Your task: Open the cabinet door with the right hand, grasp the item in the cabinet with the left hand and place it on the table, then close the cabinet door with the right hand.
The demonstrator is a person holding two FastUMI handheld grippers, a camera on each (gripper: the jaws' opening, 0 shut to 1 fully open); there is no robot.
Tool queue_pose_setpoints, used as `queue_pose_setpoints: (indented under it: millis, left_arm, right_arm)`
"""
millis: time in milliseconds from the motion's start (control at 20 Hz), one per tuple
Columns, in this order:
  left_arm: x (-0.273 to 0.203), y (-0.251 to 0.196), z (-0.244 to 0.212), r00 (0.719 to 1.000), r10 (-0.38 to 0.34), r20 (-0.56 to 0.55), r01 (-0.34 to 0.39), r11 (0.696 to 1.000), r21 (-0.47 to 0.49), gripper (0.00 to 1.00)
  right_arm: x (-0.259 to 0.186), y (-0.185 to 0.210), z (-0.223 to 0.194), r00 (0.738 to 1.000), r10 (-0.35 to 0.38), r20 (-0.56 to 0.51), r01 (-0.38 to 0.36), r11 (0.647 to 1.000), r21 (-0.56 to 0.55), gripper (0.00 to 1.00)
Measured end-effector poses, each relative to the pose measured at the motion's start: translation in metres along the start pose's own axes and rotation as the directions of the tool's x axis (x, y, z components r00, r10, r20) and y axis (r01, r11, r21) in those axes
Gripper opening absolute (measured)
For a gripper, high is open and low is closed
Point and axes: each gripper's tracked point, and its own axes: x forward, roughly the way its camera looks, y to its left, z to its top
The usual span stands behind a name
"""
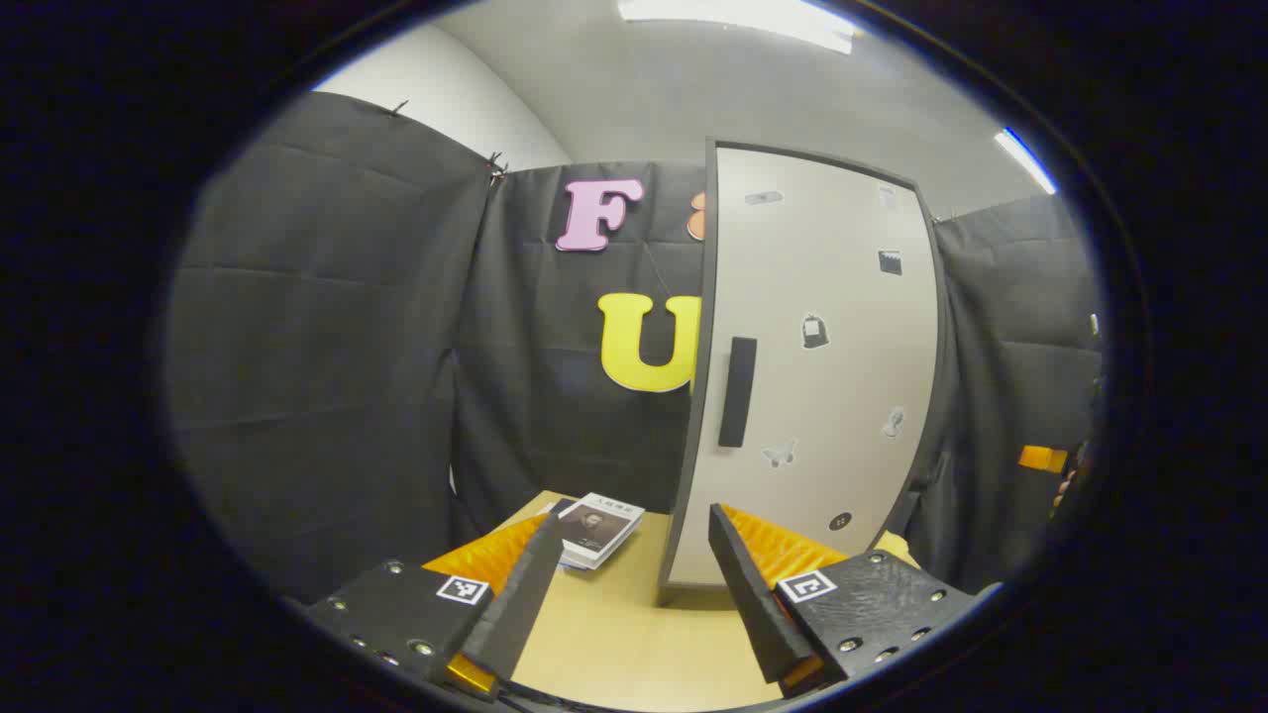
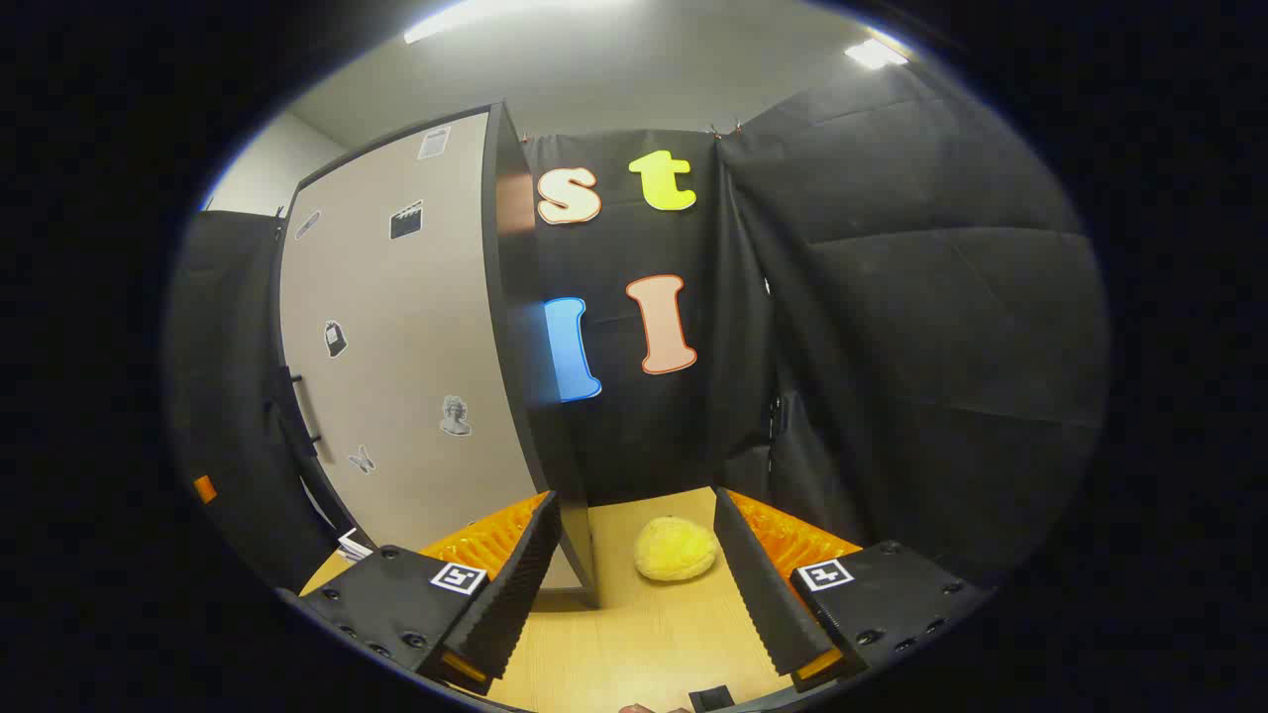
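The cabinet [image 1: 822, 297] stands on the wooden table [image 1: 614, 634], its pale door flat against the dark frame, with a black vertical handle [image 1: 737, 391] on the door's left side. My left gripper [image 1: 632, 517] is open low over the table, in front of the cabinet's left corner and apart from it. In the right gripper view the cabinet door [image 2: 396, 347] is on the left, with its handle [image 2: 297, 416] seen edge-on. A yellow rounded item [image 2: 675, 548] lies on the table [image 2: 634, 634] right of the cabinet. My right gripper [image 2: 634, 500] is open, with the item lying beyond its fingers.
A small stack of books [image 1: 596, 530] lies on the table left of the cabinet. Black cloth walls close in behind and to both sides. Something small and orange [image 1: 1045, 458] shows past the cabinet's right side.
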Motion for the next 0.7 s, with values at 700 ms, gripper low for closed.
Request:
queue_pose_setpoints:
  millis: [700]
  left_arm:
    - [0.024,0.040,-0.004,0.999,-0.053,0.006,0.053,0.996,0.076,0.89]
  right_arm:
    - [0.001,0.088,0.009,1.000,0.019,0.016,-0.019,1.000,-0.006,0.98]
